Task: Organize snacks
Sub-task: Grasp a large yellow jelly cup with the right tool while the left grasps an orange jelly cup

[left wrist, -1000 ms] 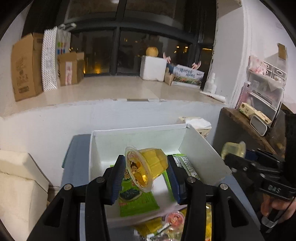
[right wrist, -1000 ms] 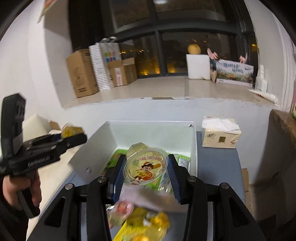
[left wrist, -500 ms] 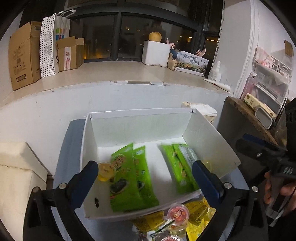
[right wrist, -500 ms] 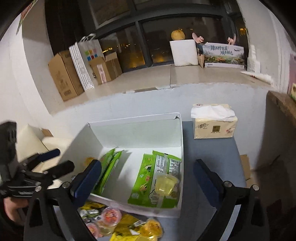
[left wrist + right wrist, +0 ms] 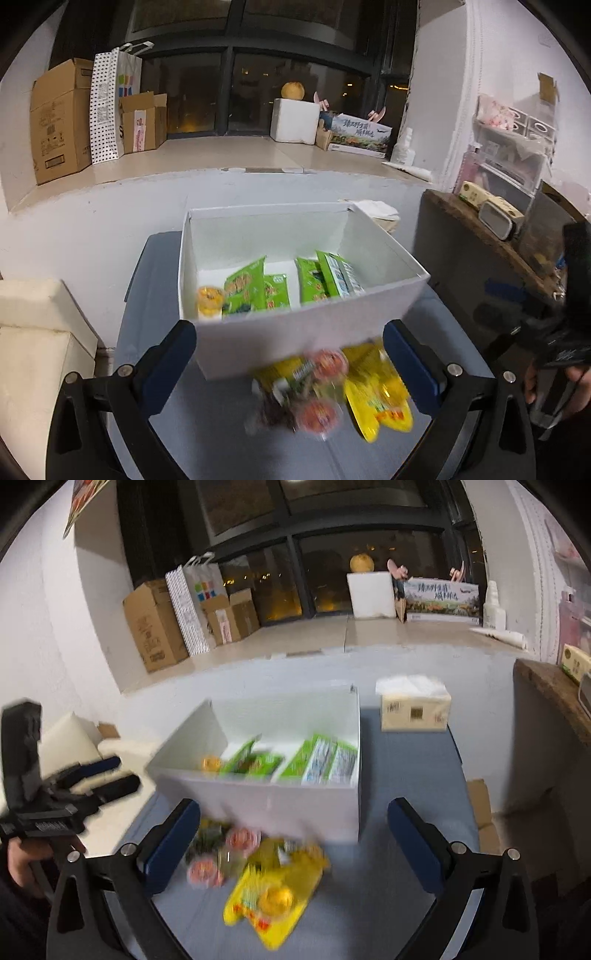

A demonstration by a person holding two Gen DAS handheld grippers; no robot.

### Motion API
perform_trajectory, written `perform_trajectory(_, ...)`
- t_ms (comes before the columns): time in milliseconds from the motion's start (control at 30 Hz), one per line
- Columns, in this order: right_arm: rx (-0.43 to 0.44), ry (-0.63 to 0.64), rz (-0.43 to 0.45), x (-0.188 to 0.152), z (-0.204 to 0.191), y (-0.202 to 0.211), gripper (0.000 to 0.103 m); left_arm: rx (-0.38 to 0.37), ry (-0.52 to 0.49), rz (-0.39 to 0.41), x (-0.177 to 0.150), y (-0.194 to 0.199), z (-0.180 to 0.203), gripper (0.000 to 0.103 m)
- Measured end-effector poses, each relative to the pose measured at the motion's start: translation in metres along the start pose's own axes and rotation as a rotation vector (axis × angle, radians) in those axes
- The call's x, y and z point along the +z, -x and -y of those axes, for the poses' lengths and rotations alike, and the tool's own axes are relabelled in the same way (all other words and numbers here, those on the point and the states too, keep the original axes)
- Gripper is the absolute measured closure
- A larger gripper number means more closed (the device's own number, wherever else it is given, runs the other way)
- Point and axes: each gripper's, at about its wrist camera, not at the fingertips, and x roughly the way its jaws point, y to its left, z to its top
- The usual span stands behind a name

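Observation:
A white open box (image 5: 295,336) (image 5: 295,808) stands on the blue-grey table. Inside it lie green snack packets (image 5: 255,291) (image 5: 321,760) and a yellow jelly cup (image 5: 208,299) (image 5: 211,763) at the left. In front of the box lies a loose pile: a yellow bag (image 5: 376,398) (image 5: 273,897) and red-lidded jelly cups (image 5: 328,363) (image 5: 242,840). My left gripper (image 5: 288,354) is open and holds nothing, with the pile just ahead of its fingers. The right gripper (image 5: 293,834) is open and holds nothing too, above the same pile. In the right wrist view the left gripper (image 5: 118,775) shows at the left edge.
A tissue box (image 5: 413,709) stands right of the white box. A dark wooden shelf (image 5: 480,229) with small items is at the far right, and cream cushions (image 5: 33,332) lie at the left. Cartons (image 5: 59,122) stand on the window ledge behind.
Both grippers opened and let go of their yellow jelly cups, which dropped into the box. Both then drew back to the near side, over the pile.

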Motion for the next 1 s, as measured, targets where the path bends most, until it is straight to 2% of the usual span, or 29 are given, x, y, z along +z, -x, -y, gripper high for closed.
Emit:
perform_trajectory(167,-0.011,-0.087,-0.066,-0.057,0.007,-0.007,0.0,-0.019,0.029,0.004,-0.04,0.031,0.013,0.0)
perform_trajectory(333,0.009,-0.195,-0.107,-0.095,0.011,-0.02,0.0,-0.04,0.069,-0.029,-0.073,0.039,0.021,0.0)
perform_trajectory(533,-0.004,-0.185,-0.128,-0.097,-0.004,-0.04,0.0,-0.051,0.091,-0.063,-0.094,0.038,0.024,0.0)
perform_trajectory(767,-0.028,-0.217,-0.146,-0.086,-0.014,-0.074,0.0,-0.047,0.113,-0.08,-0.1,0.035,0.015,0.0)
perform_trajectory(867,-0.005,-0.248,-0.141,-0.084,-0.013,-0.083,0.002,-0.038,0.122,-0.086,-0.101,0.033,0.01,0.0)
perform_trajectory(900,-0.002,-0.255,-0.13,-0.083,-0.013,-0.084,0.013,-0.038,0.128,-0.089,-0.102,0.032,0.007,0.0)
perform_trajectory(933,-0.011,-0.253,-0.132,-0.083,-0.013,-0.085,0.032,-0.037,0.131,-0.091,-0.102,0.031,0.006,0.0)
perform_trajectory(1000,-0.035,-0.256,-0.164,-0.084,-0.012,-0.093,0.05,-0.033,0.135,-0.098,-0.104,0.028,0.004,0.0)
